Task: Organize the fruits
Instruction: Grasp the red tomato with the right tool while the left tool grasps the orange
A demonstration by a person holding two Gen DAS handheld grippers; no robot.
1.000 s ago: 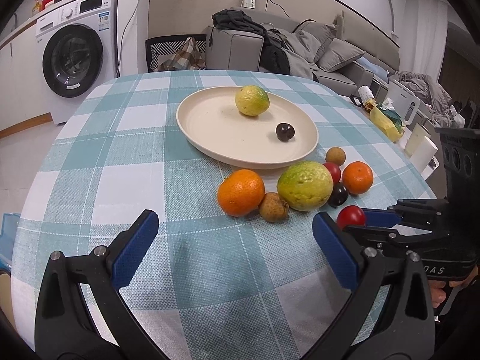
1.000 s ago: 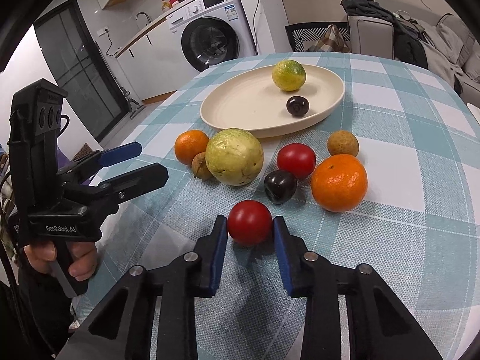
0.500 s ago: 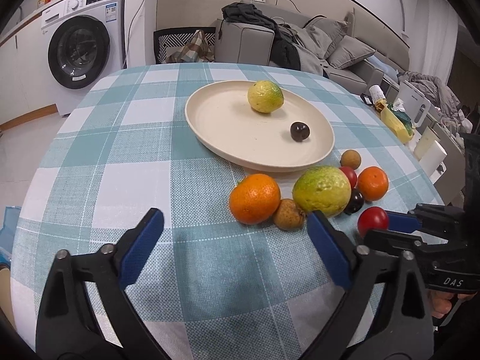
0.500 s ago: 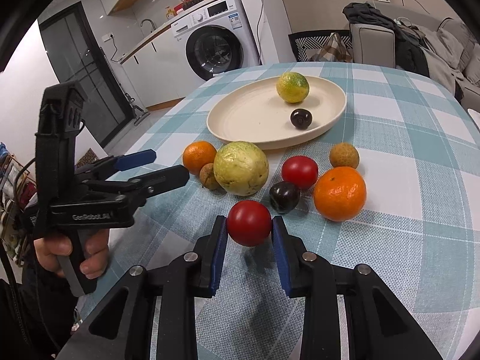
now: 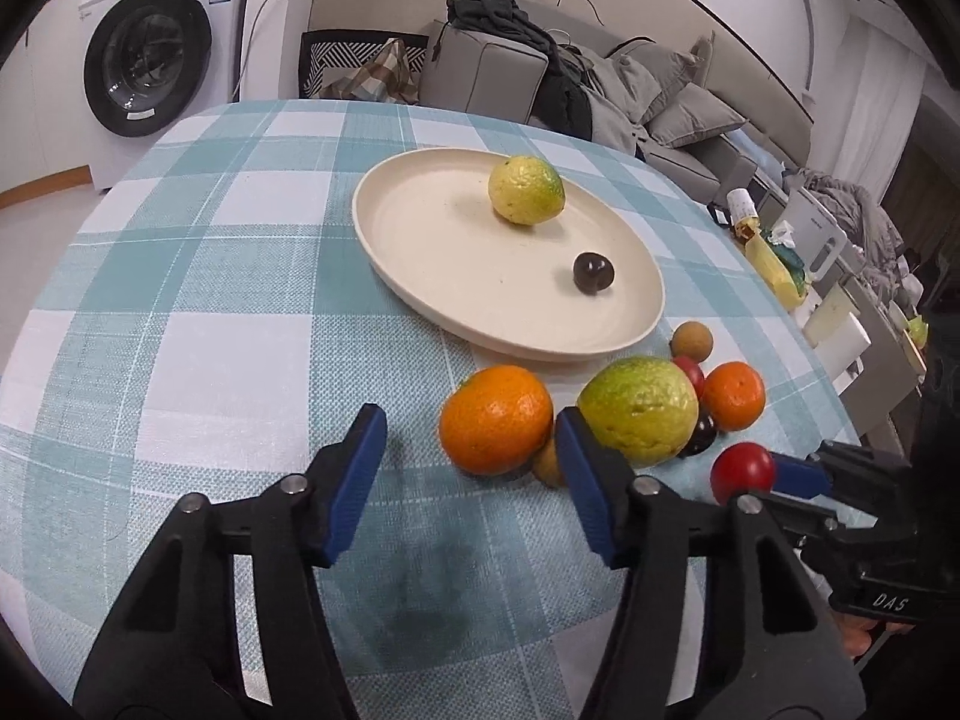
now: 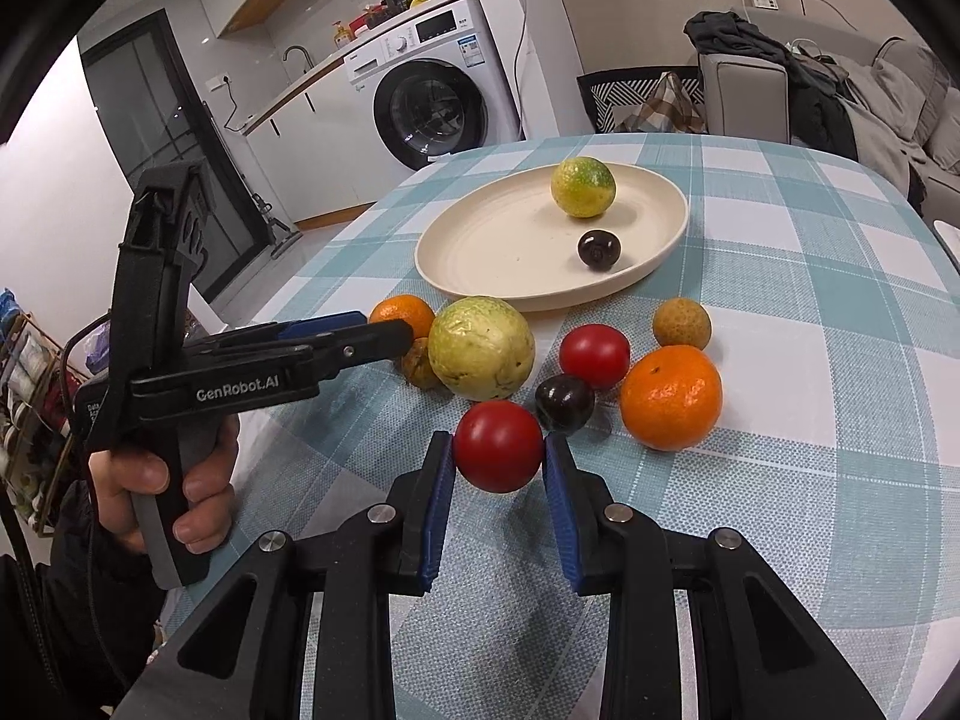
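A cream plate (image 5: 420,276) on the checked tablecloth holds a yellow-green citrus (image 5: 527,189) and a dark plum (image 5: 593,273). In front of it lies a cluster of fruit. It includes an orange (image 5: 495,420), a big green fruit (image 5: 639,411), a small brown fruit (image 5: 546,465), a second orange (image 6: 671,396), a red fruit (image 6: 594,356) and a dark plum (image 6: 564,403). My left gripper (image 5: 471,420) is closing, its jaws on either side of the near orange, pads not pressing it. My right gripper (image 6: 498,450) is shut on a red round fruit (image 6: 498,447).
A small brown fruit (image 6: 681,324) lies apart near the plate's right rim. A washing machine (image 6: 432,105) and a sofa (image 5: 600,90) stand beyond the round table. A cluttered side table (image 5: 810,276) sits to the right. A person's hand (image 6: 162,480) holds the left gripper.
My left gripper has moved forward and right up to the near orange, and its jaws have narrowed a lot. The right gripper has stayed put, shut on the red fruit.
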